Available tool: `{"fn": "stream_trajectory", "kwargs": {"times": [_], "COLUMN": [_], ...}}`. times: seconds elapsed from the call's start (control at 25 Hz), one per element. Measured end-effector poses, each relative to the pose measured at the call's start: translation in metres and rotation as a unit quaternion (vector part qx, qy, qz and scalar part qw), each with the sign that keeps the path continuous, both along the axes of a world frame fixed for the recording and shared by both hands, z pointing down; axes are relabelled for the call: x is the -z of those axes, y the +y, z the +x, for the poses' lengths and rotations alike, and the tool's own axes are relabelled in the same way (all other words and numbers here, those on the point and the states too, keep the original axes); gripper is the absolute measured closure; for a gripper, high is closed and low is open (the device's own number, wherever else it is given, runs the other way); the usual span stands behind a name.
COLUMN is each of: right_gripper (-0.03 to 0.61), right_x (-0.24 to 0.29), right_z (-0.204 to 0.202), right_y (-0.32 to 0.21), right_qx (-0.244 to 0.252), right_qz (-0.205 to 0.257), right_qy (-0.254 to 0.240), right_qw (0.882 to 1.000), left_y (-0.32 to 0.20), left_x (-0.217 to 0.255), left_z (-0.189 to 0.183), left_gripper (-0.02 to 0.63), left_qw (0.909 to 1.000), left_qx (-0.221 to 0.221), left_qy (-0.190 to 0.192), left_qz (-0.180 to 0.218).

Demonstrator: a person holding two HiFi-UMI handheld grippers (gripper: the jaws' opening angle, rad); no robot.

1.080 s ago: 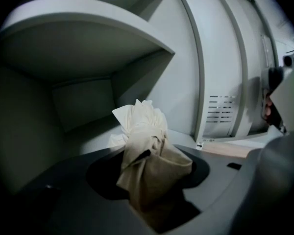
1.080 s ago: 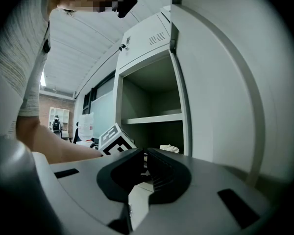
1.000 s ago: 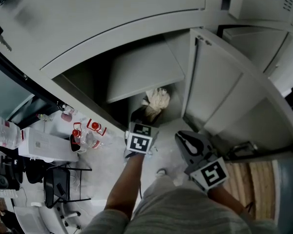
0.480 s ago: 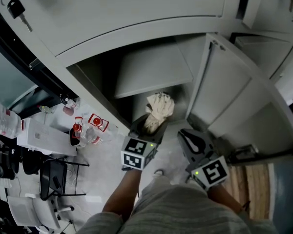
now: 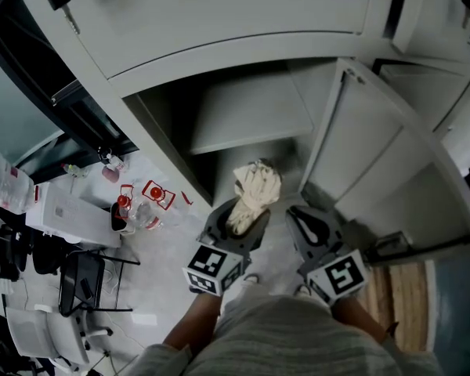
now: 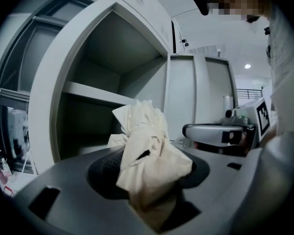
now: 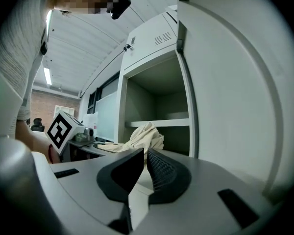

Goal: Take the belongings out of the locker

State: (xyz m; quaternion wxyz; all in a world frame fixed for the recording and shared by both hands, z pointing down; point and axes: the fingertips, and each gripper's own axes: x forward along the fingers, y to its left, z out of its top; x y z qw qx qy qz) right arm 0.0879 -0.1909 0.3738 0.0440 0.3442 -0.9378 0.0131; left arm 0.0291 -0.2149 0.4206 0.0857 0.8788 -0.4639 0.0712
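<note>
Change: over the last second your left gripper (image 5: 236, 224) has drawn back from the locker (image 5: 219, 45), bringing the cloth (image 5: 254, 190) with it.
Cloth: cream and bunched, at the front edge of the locker's open compartment, about clear of it and resting on nothing.
Left gripper: clenched on the cloth's lower end; the bulk stands up above the jaws.
Right gripper (image 7: 143, 173): closed on nothing, in front of the locker's open door (image 5: 360, 147).
Task meaning: this item looks as good as out. Under the shelf (image 5: 251, 120) the compartment seems bare, but its dark back is hard to read.
</note>
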Motion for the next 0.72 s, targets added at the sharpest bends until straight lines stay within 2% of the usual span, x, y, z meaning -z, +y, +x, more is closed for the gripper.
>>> {"fn": "stream_trajectory", "kwargs": {"times": [0.16, 0.32, 0.72], "right_gripper": [0.575, 0.575, 0.575], "right_x": [0.003, 0.006, 0.012], "right_z": [-0.001, -0.004, -0.01], "right_y": [0.002, 0.005, 0.013], "right_qx": [0.003, 0.007, 0.022], "right_qz": [0.006, 0.011, 0.03], "right_qy": [0.001, 0.001, 0.011], "right_qw": [1.0, 1.0, 0.999], "left_y": [0.015, 0.031, 0.05], "left_x": [0.011, 0.027, 0.036], "left_z": [-0.002, -0.002, -0.002], "left_gripper": [0.373, 0.373, 0.373], "left_qw": [0.9997, 0.9989, 0.9985], "left_qx": [-0.006, -0.001, -0.013], "left_qy": [0.015, 0.044, 0.022], "left_qz": [0.019, 0.014, 0.049]}}
